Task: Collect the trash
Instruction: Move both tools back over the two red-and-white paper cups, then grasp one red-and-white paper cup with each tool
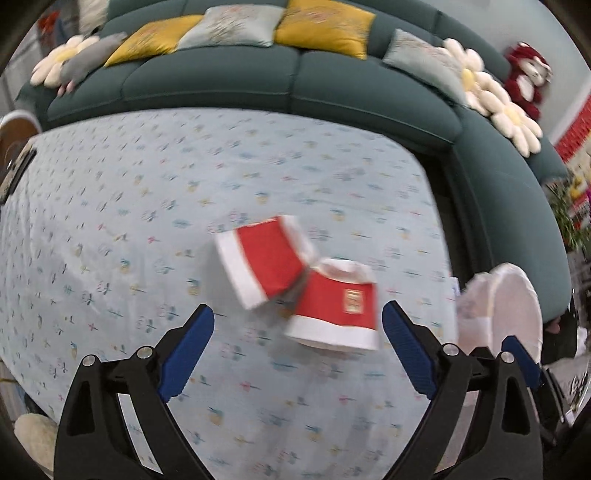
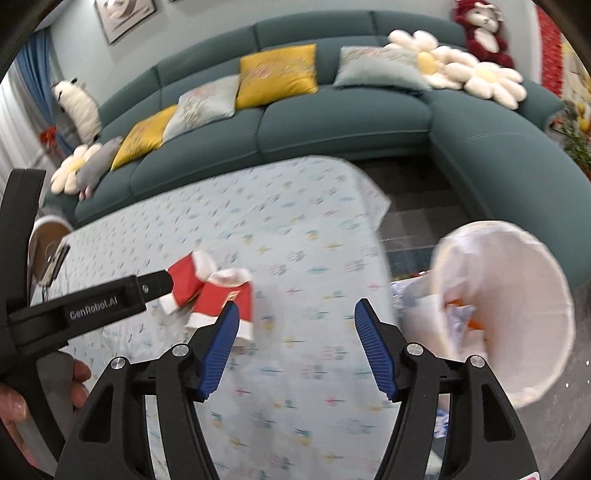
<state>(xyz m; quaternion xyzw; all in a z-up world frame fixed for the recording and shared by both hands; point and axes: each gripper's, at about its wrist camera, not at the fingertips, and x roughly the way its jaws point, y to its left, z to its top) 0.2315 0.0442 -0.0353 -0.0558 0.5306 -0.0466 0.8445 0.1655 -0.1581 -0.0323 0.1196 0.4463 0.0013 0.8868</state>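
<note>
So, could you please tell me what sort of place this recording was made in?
Most likely a home living room: a teal sectional sofa with yellow cushions and plush toys curves behind a low table under a floral cloth, with a framed picture on the wall.

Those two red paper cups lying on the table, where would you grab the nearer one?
Across the crushed red wall of the nearer cup, coming down from above. It lies on its side against the other cup, so the flattened body offers opposite faces; the left tool is open above it.

Open tongs (image 1: 298, 338) above red cups (image 1: 295, 280)
</note>
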